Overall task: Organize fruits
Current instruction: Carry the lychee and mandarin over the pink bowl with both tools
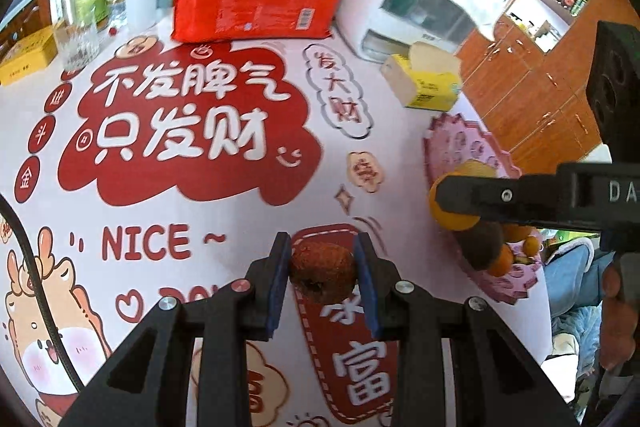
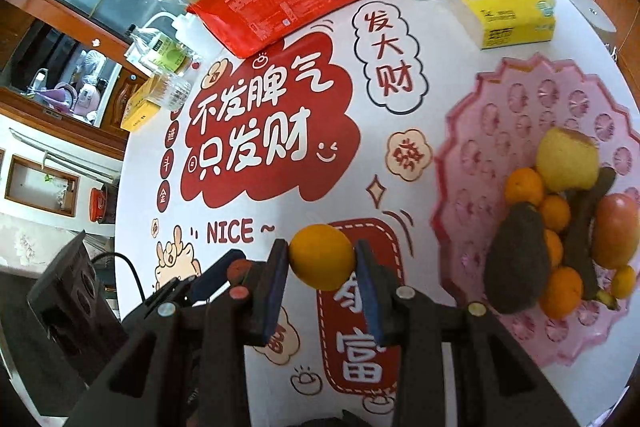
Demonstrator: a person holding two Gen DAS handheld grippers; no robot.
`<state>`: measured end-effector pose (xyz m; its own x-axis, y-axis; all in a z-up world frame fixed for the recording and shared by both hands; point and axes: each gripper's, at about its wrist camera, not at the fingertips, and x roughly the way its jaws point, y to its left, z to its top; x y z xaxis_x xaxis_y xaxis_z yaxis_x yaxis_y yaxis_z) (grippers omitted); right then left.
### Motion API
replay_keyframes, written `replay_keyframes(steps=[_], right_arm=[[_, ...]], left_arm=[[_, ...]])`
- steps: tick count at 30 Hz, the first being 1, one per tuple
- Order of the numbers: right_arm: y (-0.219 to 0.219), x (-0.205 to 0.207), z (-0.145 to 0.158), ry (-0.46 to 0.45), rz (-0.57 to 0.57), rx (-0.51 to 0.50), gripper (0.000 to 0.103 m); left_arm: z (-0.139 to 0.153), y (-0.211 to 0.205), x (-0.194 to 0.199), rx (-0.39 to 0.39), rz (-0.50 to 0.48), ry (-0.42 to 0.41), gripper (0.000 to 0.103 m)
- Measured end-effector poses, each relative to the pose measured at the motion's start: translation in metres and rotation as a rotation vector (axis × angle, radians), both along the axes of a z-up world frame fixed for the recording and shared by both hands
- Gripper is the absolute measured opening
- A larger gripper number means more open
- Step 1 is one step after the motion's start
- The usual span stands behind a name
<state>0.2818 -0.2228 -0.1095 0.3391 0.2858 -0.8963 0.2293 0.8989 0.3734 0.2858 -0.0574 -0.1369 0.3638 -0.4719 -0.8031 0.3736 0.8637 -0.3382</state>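
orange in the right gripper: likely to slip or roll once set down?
The orange looks round and smooth, pinched only at its sides by the right gripper, so it may twist slightly. Released on the pink tray, it would probably roll until it meets other fruit.

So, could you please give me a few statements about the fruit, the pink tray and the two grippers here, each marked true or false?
1. The left gripper holds a wrinkled reddish-brown fruit. True.
2. The right gripper is empty. False: its jaws clamp a round orange fruit.
3. The scalloped pink plastic tray already holds several fruits. True.
4. The yellow tissue pack lies on the tray. False: it sits on the tablecloth beyond it.
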Motion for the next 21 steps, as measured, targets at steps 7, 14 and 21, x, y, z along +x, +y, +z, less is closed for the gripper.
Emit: replay_keyframes(steps=[7, 14, 21], right_arm=[[-0.029, -0.032, 0.019, -0.049, 0.004, -0.026, 0.034], [-0.066, -0.055, 0.033, -0.081, 0.03, -0.037, 0.034], [-0.109, -0.078, 0.042, -0.104, 0.062, -0.05, 0.034]], left_arm=[[0.022, -0.03, -0.023, -0.02, -0.007, -0.032, 0.031], [0.042, -0.071, -0.045, -0.046, -0.002, -0.063, 0.031], [0.052, -0.113, -0.065, -0.074, 0.039, -0.083, 0.031]])
